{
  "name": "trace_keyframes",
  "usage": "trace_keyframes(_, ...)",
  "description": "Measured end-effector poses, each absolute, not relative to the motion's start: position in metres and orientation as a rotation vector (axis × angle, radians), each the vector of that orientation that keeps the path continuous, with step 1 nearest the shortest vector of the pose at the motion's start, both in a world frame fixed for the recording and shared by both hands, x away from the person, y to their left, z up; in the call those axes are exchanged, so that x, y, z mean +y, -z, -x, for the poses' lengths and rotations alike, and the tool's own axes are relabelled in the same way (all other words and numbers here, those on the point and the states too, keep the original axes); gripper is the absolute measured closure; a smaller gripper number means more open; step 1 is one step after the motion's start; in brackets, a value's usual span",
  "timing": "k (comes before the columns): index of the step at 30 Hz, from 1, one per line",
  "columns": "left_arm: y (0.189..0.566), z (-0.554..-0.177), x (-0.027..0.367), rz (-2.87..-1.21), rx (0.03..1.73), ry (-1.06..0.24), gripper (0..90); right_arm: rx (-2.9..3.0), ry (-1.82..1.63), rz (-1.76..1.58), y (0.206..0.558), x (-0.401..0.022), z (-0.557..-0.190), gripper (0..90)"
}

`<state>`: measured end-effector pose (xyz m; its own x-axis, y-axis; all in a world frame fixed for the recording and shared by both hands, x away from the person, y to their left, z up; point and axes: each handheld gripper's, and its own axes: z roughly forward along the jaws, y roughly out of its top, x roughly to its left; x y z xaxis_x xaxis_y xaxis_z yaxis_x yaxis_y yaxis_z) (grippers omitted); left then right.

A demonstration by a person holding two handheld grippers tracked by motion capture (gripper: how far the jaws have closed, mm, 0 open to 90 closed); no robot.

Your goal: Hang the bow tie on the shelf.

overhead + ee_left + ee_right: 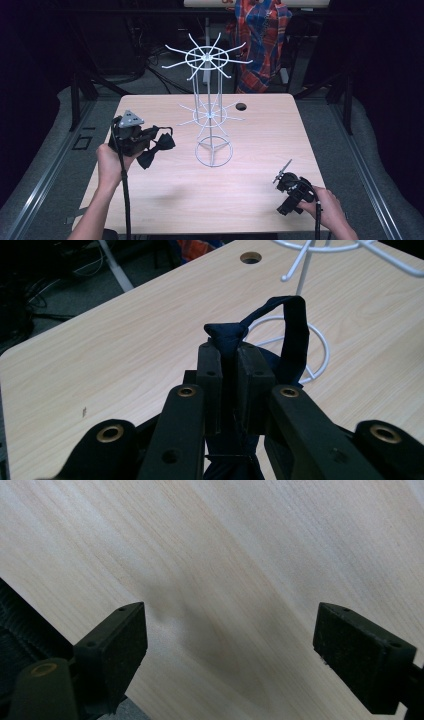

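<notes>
Nearest the person, the right gripper (289, 186) is resting low over the front right part of the counter (260, 150), its jaws standing wide apart with nothing but bare wood grain between them in the right gripper view. Farther in on the left, the left gripper (150, 138) is hanging above the counter's left side, its jaws pressing tight together on the knot of a dark bow tie (231, 337). The tie's wings are drooping below the jaws in the high view, and its neck strap (295, 330) is arching up and over to one side. Beyond it, at the counter's middle, a white wire rack (212, 107) is standing upright on its ring base, near the tie but apart from it.
</notes>
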<state>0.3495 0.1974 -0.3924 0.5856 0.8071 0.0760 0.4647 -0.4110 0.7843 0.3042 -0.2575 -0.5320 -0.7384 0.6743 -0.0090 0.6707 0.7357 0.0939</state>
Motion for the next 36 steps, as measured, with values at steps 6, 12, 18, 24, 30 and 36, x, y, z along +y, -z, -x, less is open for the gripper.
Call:
trace_keyframes(6, 0.388, -0.352, 0.192, -2.063, 0.994, -0.587, 82.4, 2.887, -0.13, -1.119, 0.532, -0.257, -0.304, 13.9)
trace_keyframes(12, 0.385, -0.356, 0.186, -2.063, 0.982, -0.589, 82.4, 2.889, -0.133, -1.117, 0.532, -0.258, -0.304, 13.9)
trace_keyframes(18, 0.386, -0.364, 0.181, -2.069, 0.986, -0.58, 82.4, 2.89, -0.131, -1.116, 0.532, -0.258, -0.304, 13.9)
trace_keyframes(24, 0.394, -0.377, 0.182, -2.066, 1.017, -0.529, 82.4, 2.886, -0.126, -1.114, 0.532, -0.258, -0.304, 14.0)
trace_keyframes(30, 0.403, -0.387, 0.18, -2.066, 1.042, -0.488, 82.4, 2.892, -0.121, -1.102, 0.531, -0.258, -0.304, 14.0)
trace_keyframes(36, 0.409, -0.391, 0.175, -2.057, 1.04, -0.469, 82.3, 2.892, -0.119, -1.1, 0.531, -0.258, -0.304, 14.0)
